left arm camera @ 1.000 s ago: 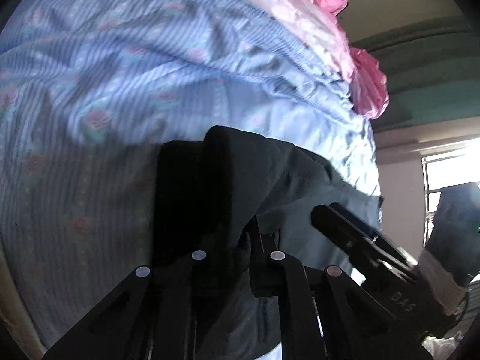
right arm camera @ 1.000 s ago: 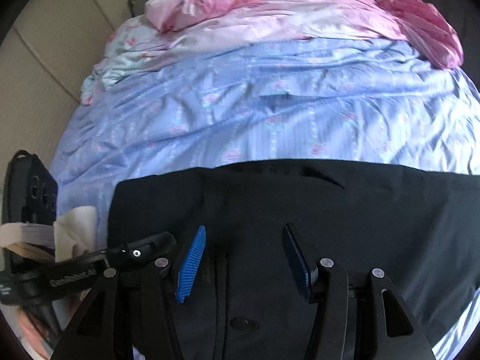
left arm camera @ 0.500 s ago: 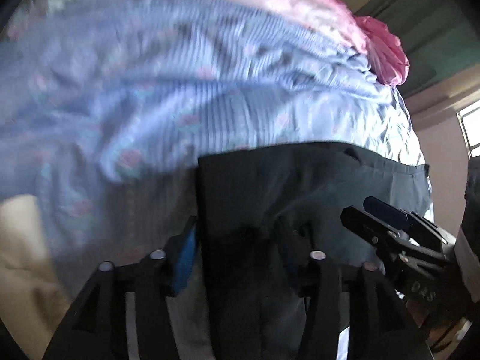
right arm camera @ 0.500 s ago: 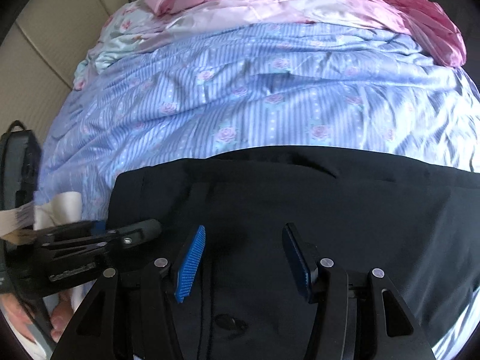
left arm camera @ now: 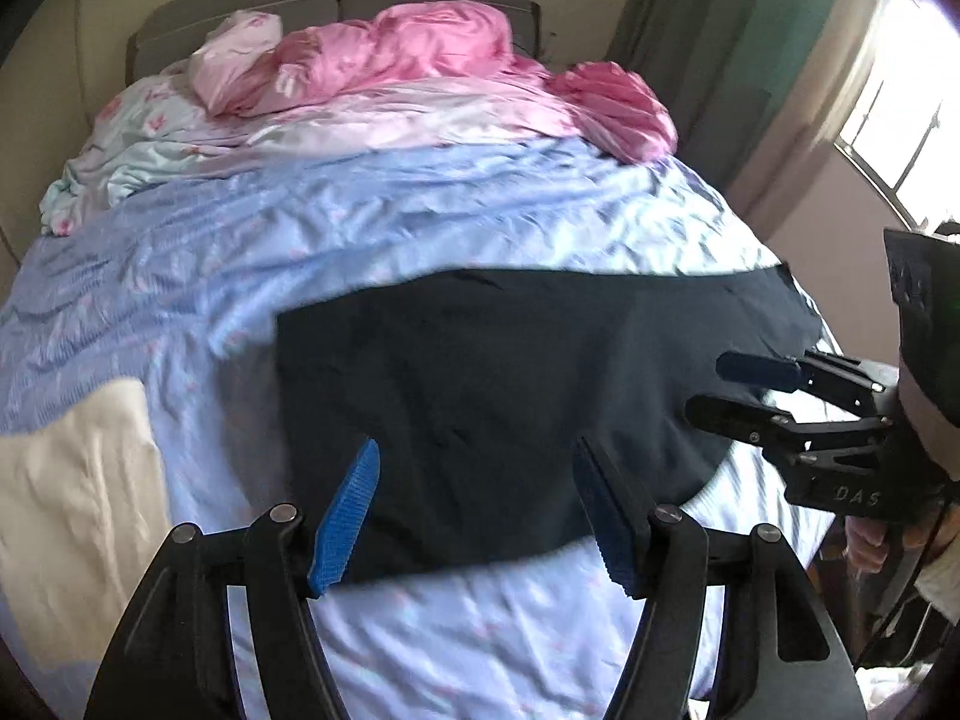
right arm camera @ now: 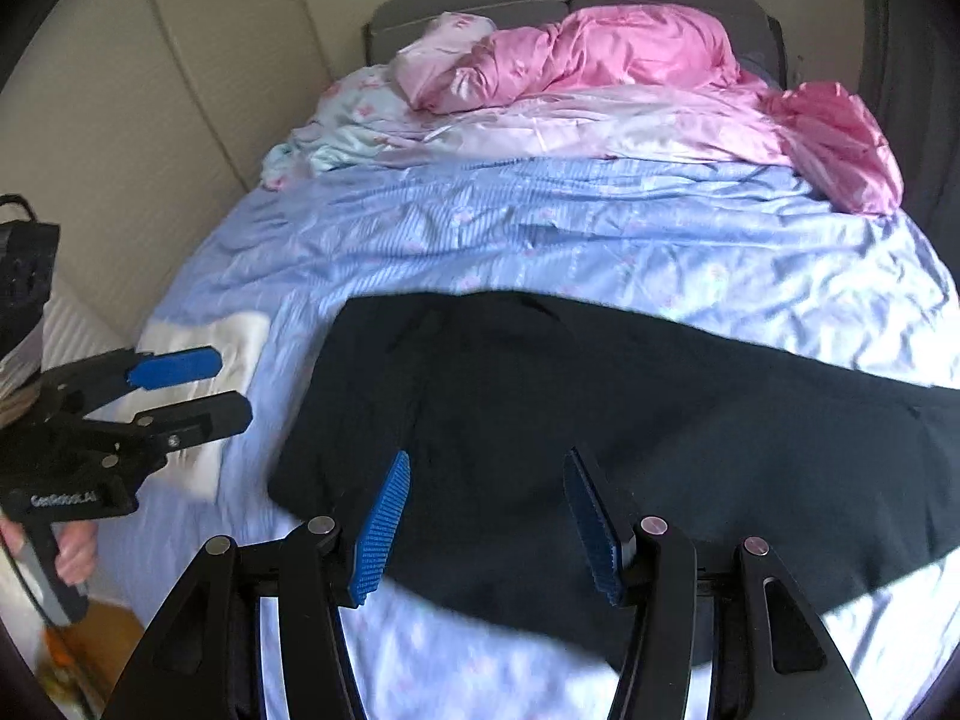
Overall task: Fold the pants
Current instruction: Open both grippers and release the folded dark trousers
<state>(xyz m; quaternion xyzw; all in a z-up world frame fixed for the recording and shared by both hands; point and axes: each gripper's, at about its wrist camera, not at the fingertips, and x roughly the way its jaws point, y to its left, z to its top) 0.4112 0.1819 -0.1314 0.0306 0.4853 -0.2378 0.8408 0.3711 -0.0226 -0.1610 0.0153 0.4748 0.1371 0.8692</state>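
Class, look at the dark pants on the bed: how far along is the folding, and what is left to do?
Done: the pants lie doubled and fairly flat on the blue sheet. In hand: nothing; the left claw, jaws just opened, and the right claw are both empty above them. Left: perhaps another fold to make them smaller.

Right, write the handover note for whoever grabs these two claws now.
Left claw: open, nothing between its pads; its jaws have just been opening, and the cloth it pinched a second ago is released.
Right claw: open, empty.
Both hang above the bed, clear of the cloth.
Black pants: lying flat on the blue bedsheet near its front edge, one end running off toward the right side.
Done: the pants look folded over and laid down.
Left: probably at least one more fold; check the edges line up first.
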